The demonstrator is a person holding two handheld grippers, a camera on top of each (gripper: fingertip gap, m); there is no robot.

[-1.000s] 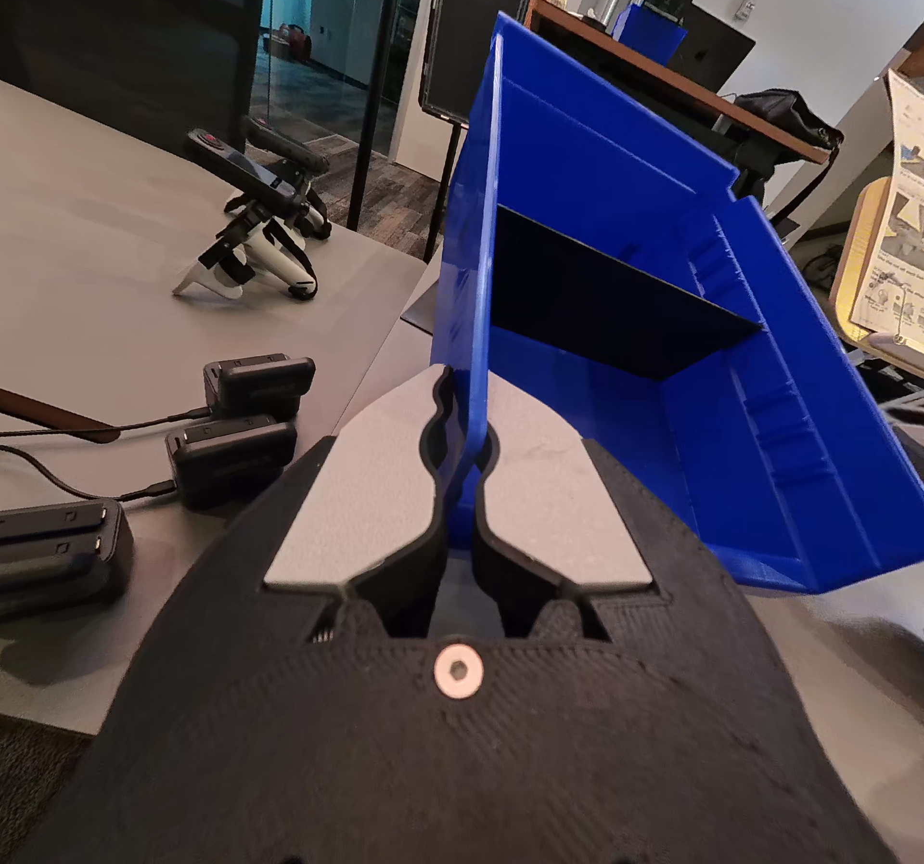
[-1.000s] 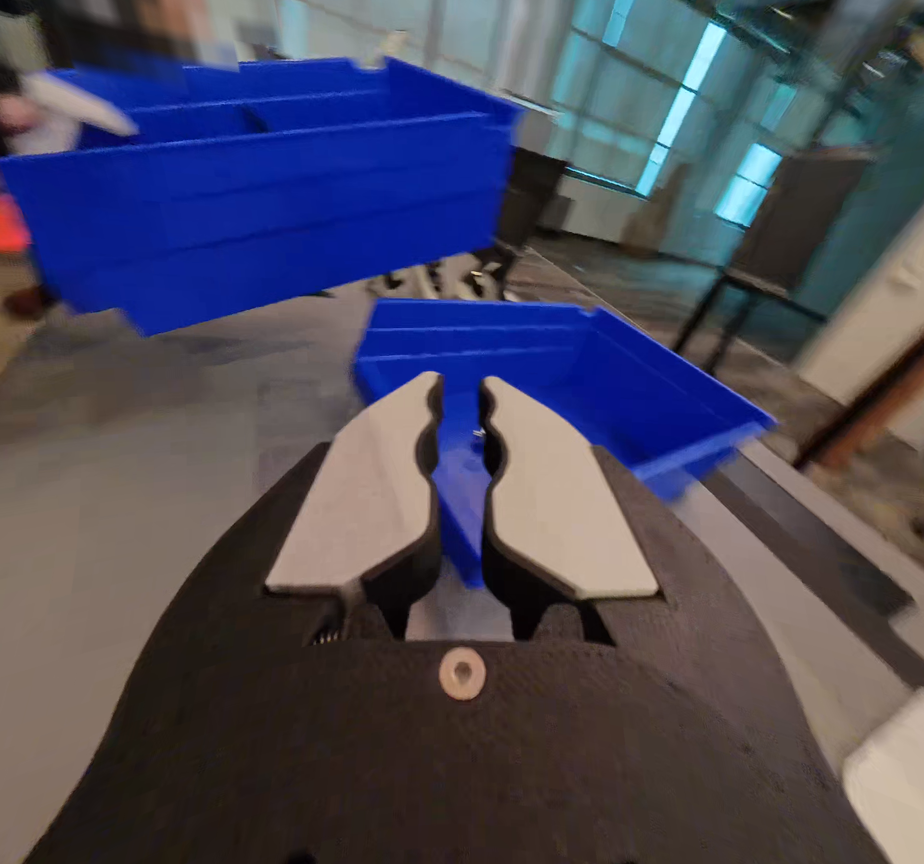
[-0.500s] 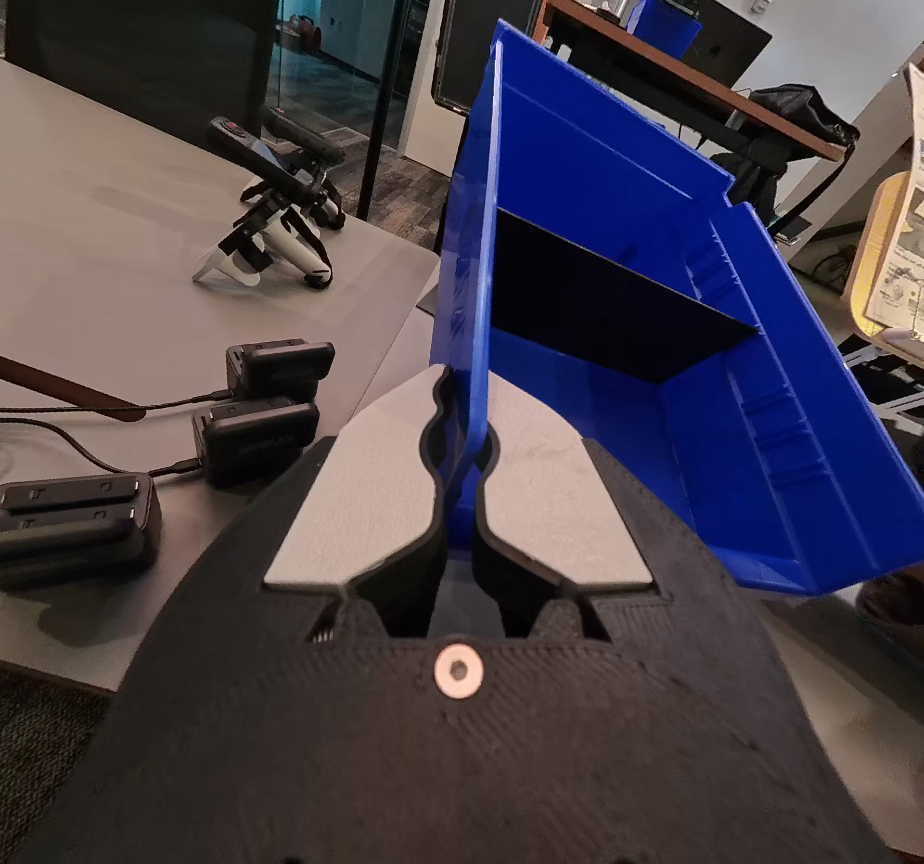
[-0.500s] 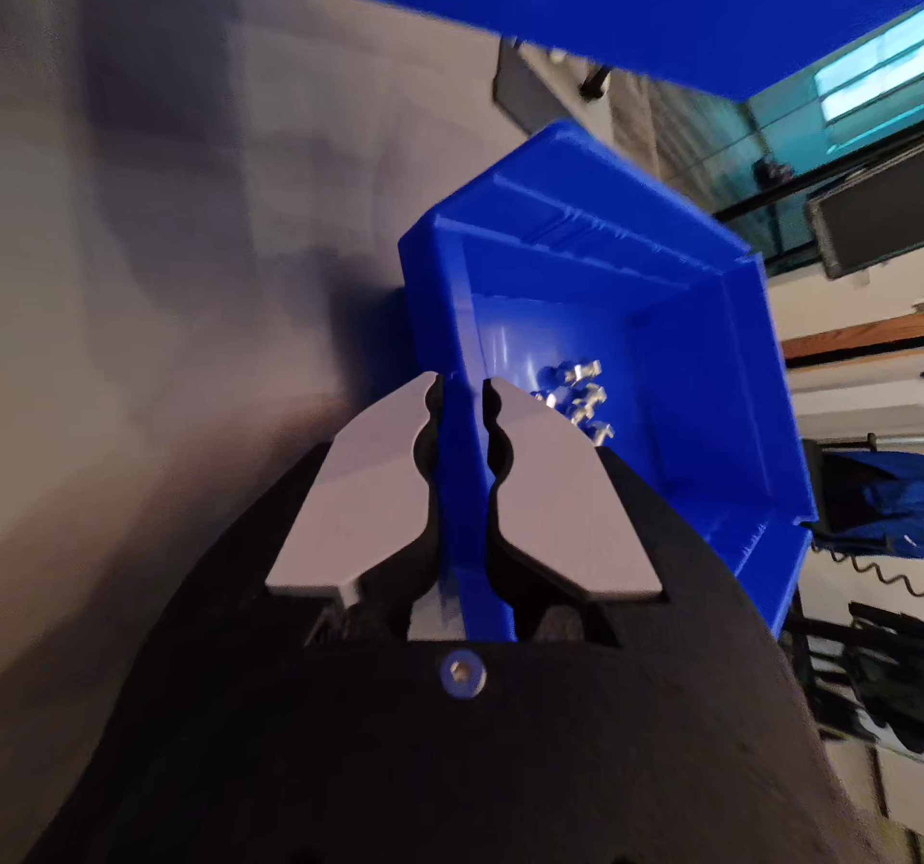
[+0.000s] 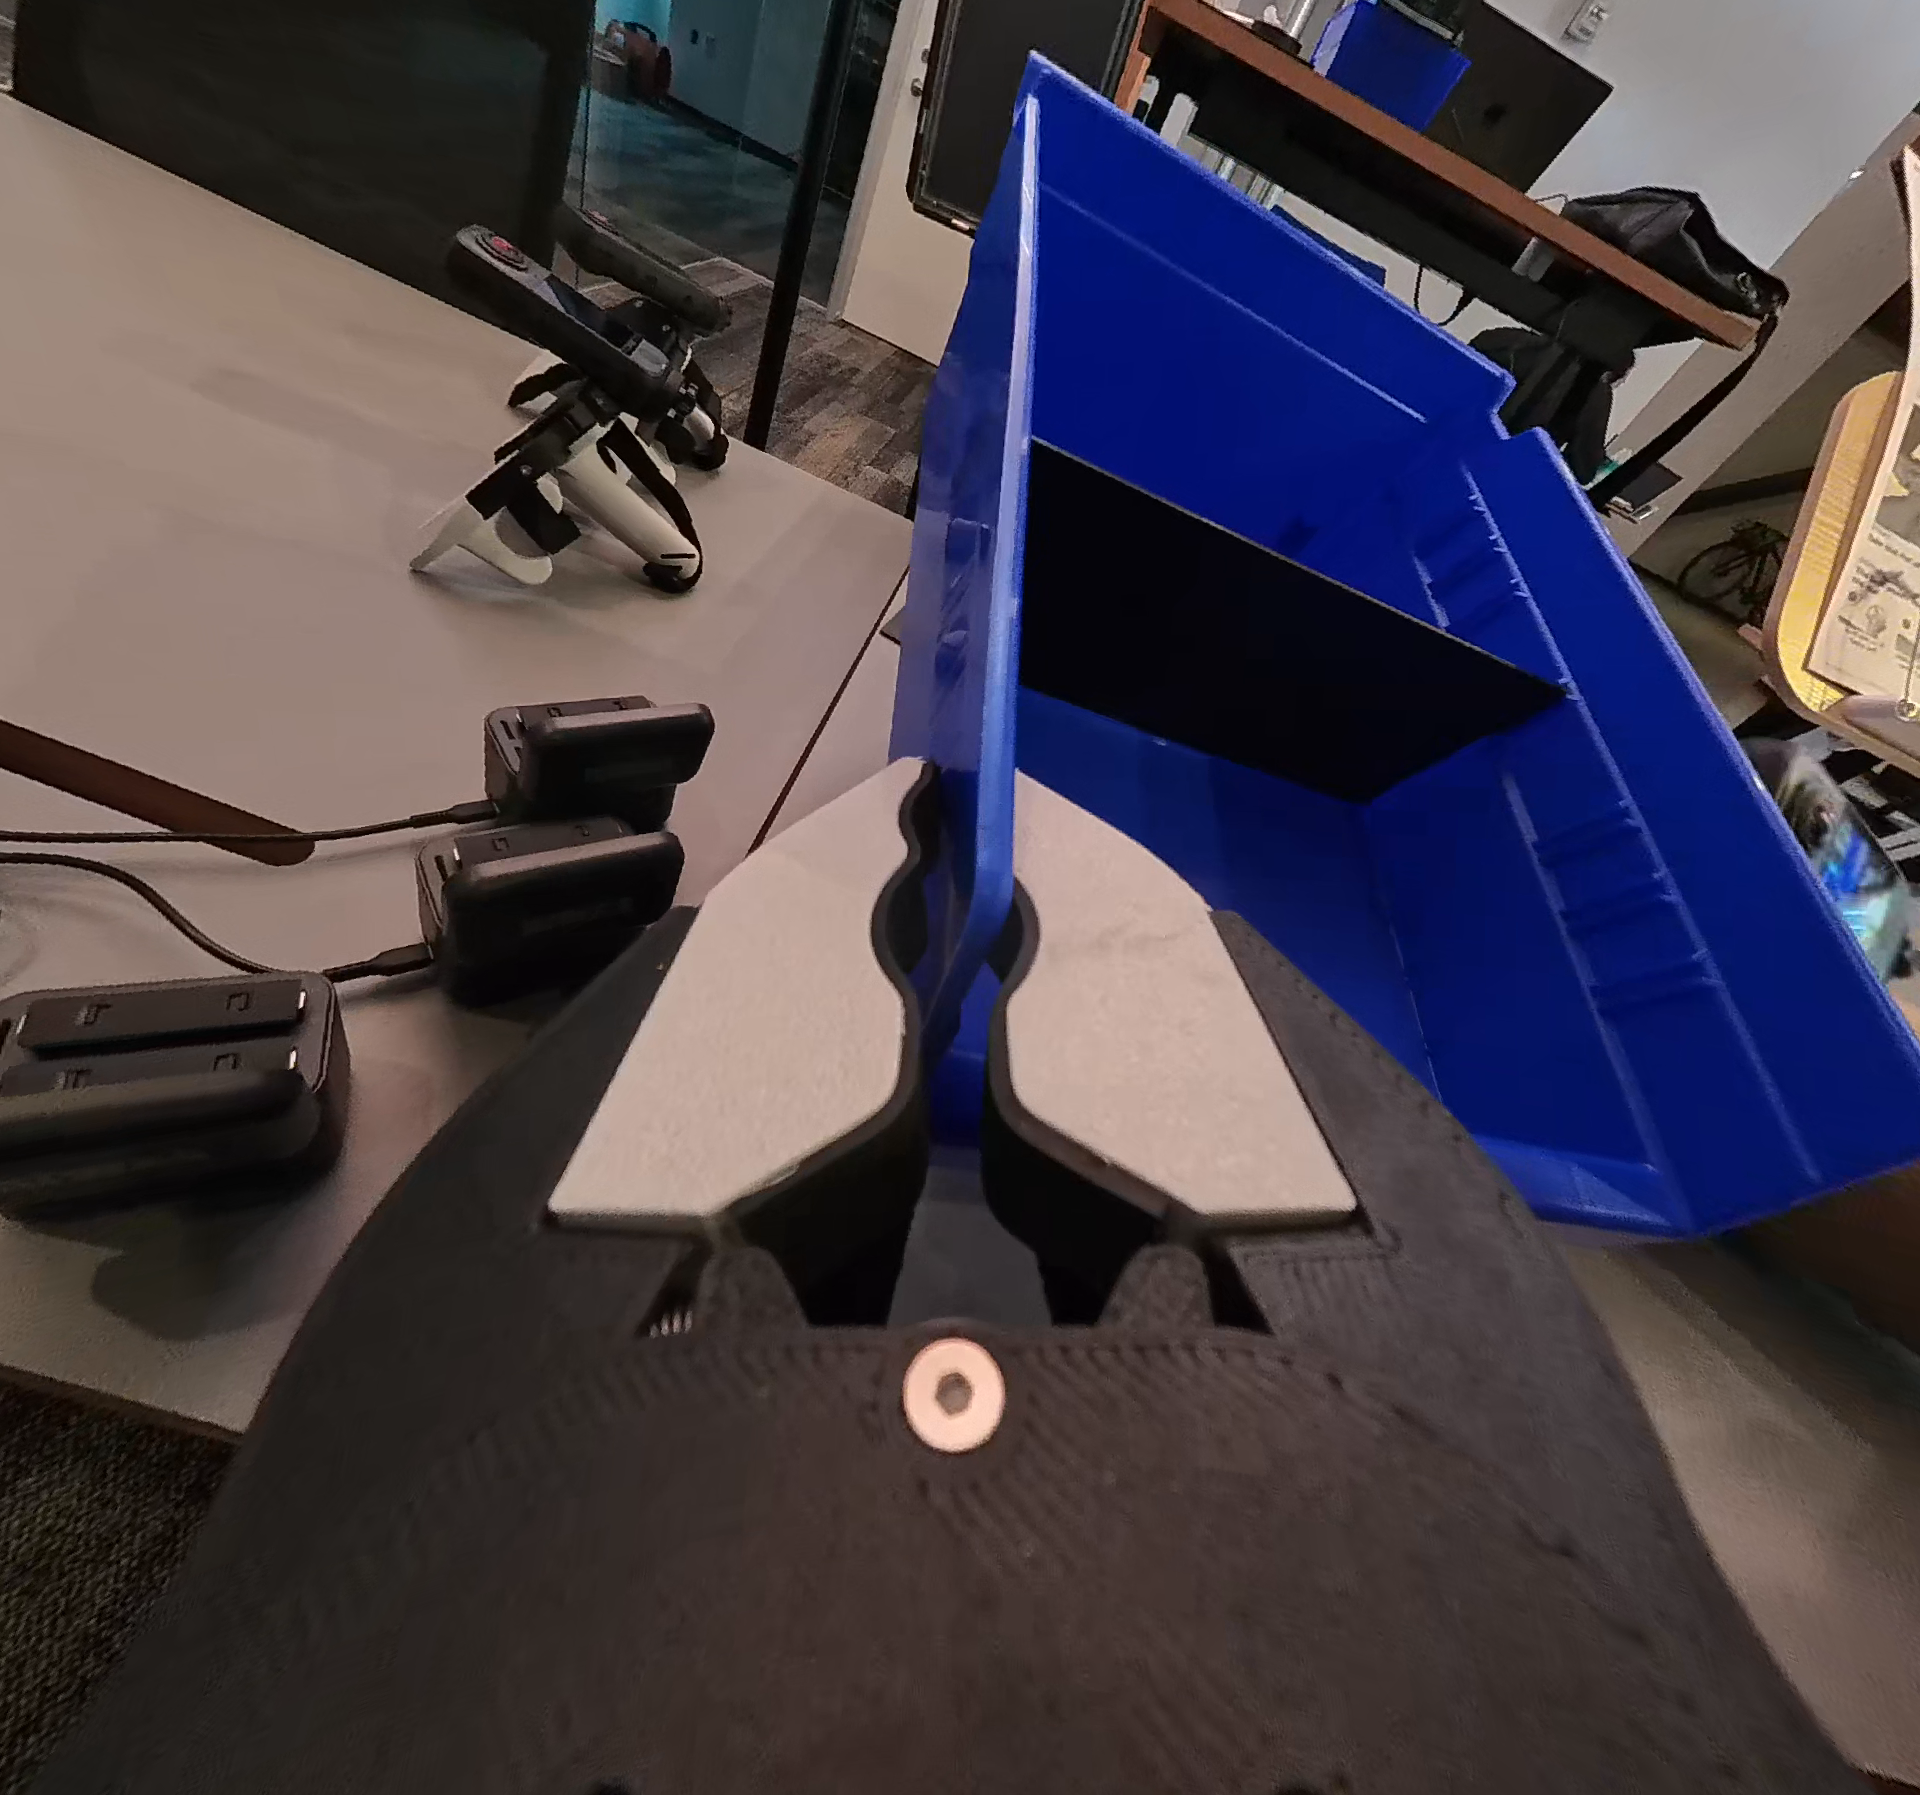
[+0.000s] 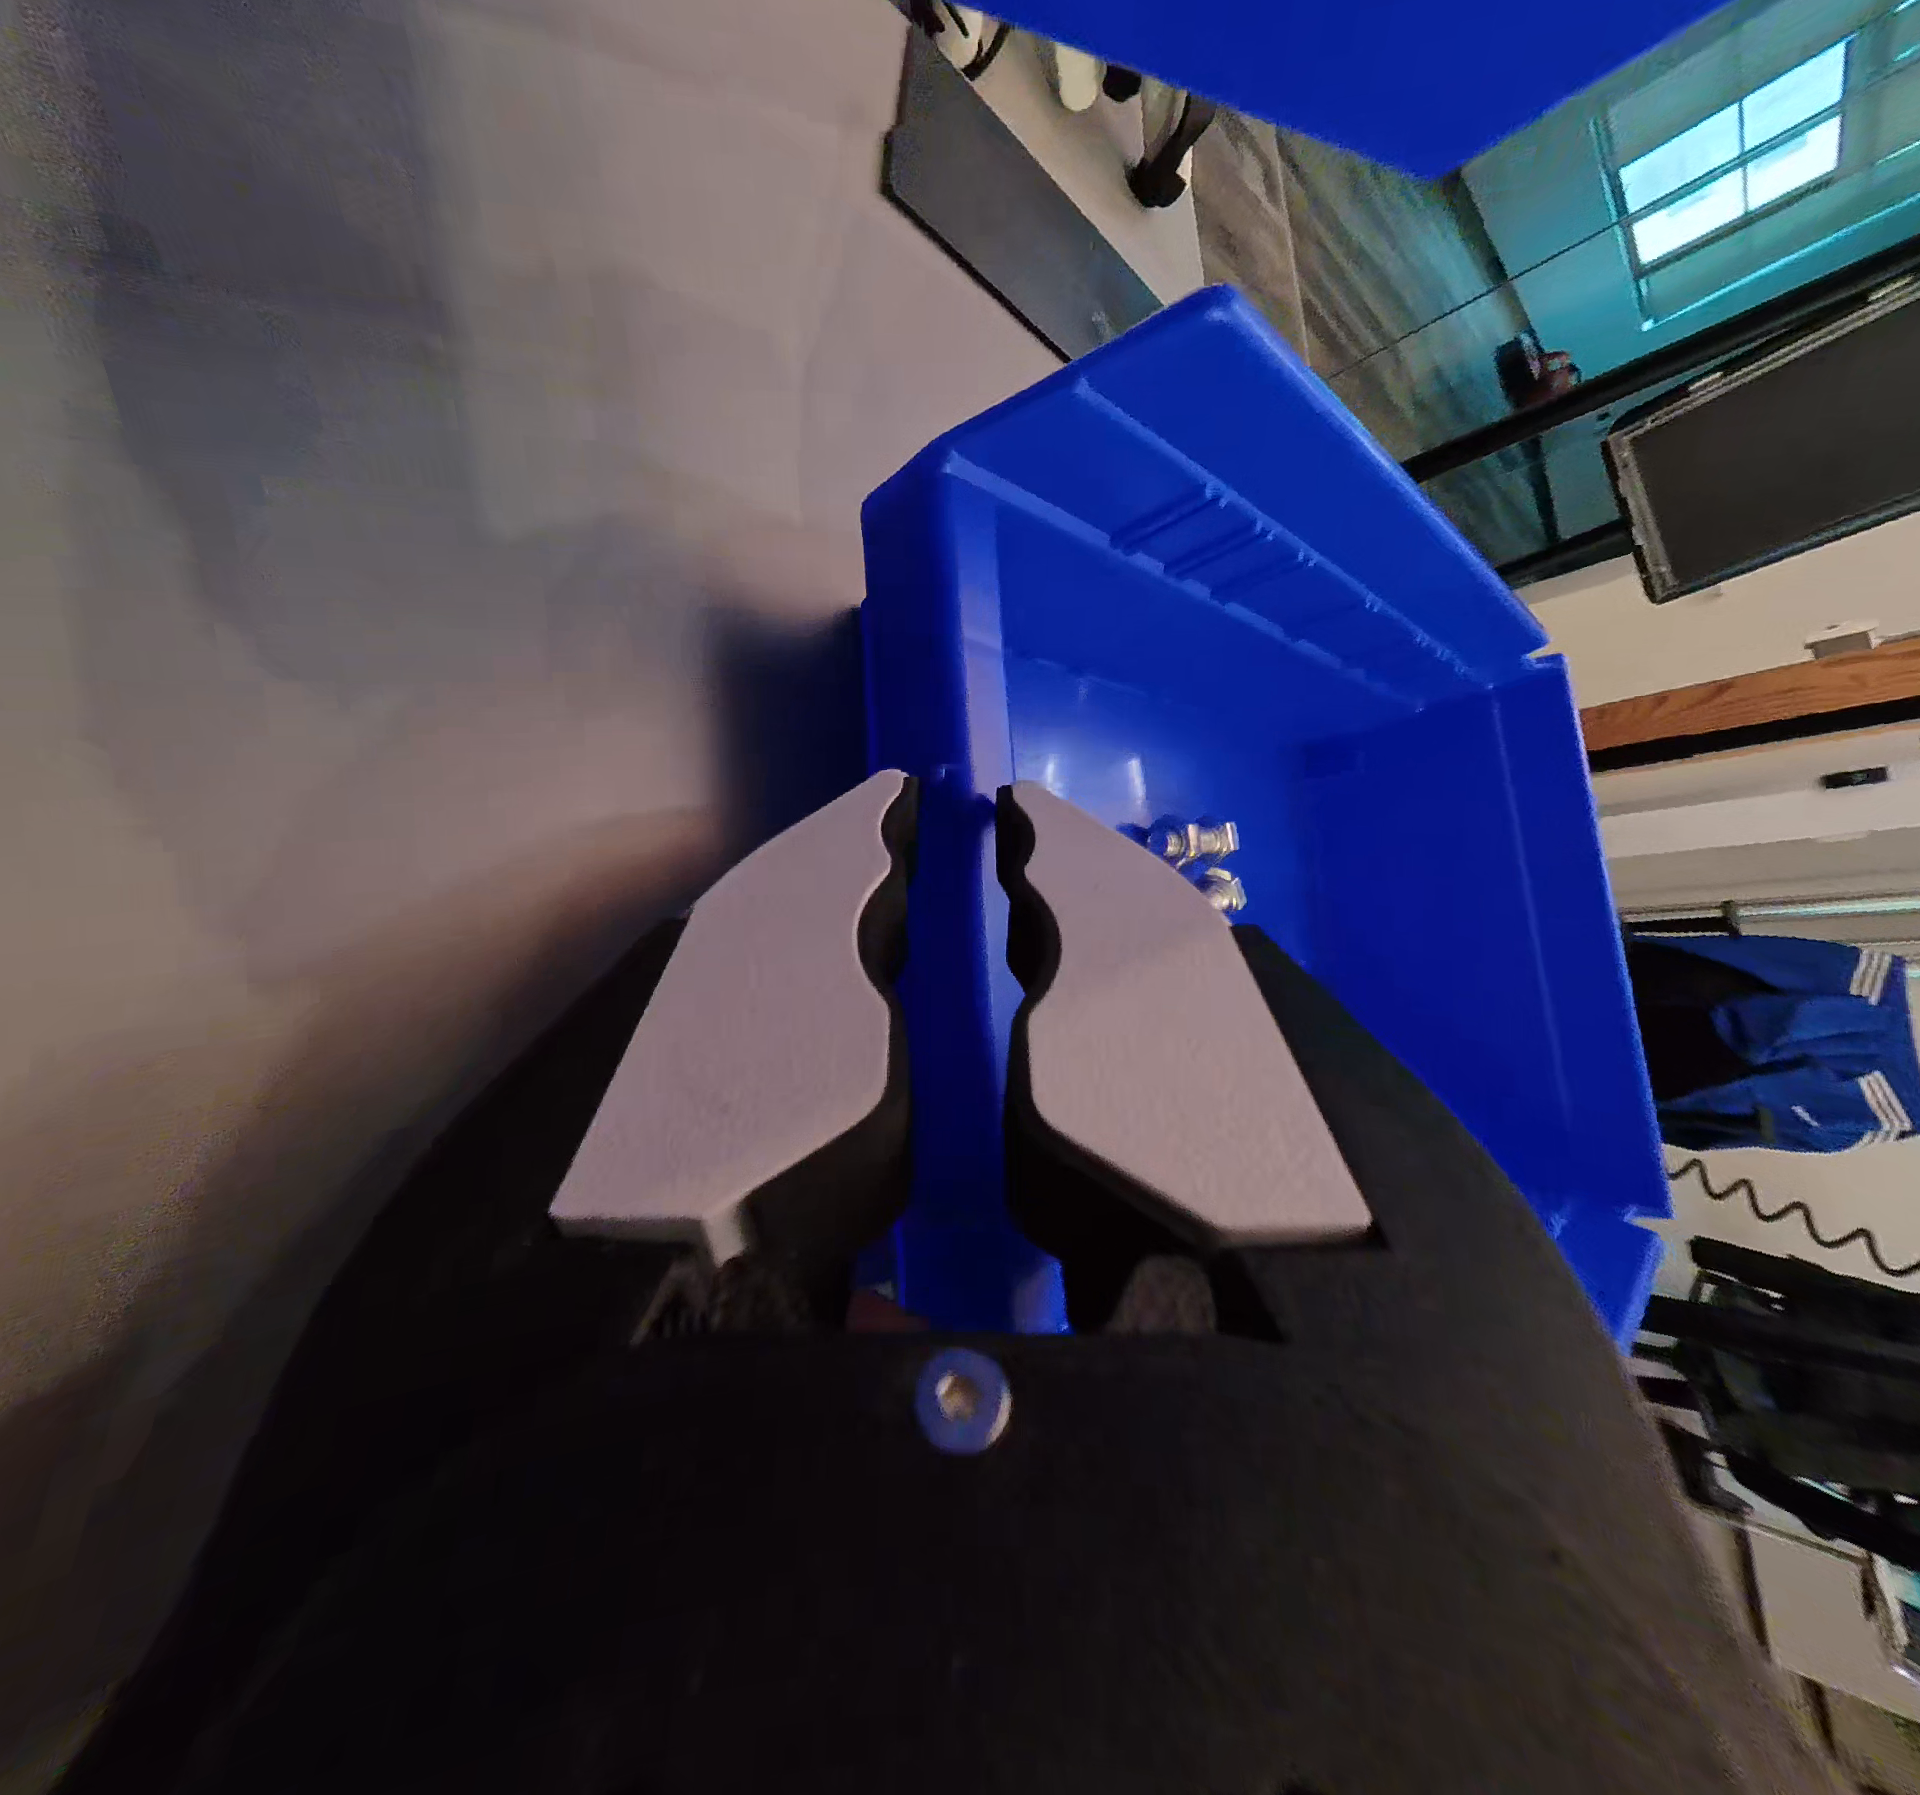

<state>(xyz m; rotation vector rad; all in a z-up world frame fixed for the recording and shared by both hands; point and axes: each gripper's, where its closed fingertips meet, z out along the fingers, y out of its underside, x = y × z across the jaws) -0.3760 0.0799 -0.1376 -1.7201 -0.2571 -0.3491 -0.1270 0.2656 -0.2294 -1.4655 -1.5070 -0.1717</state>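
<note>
The left gripper pinches the side wall of a long blue bin, which runs away toward the frame's upper right. The right gripper clamps a smaller blue bin at centre frame, tipped sideways, bolts inside.

Table: I see a grey top, with its near edge at lower left.
Near edge: a black case with two slots lies flat.
Just inward: two black boxes sit touching, each with a cable running off to the left.
Toward the far edge: a black-and-white handheld device is propped on its legs.
</note>
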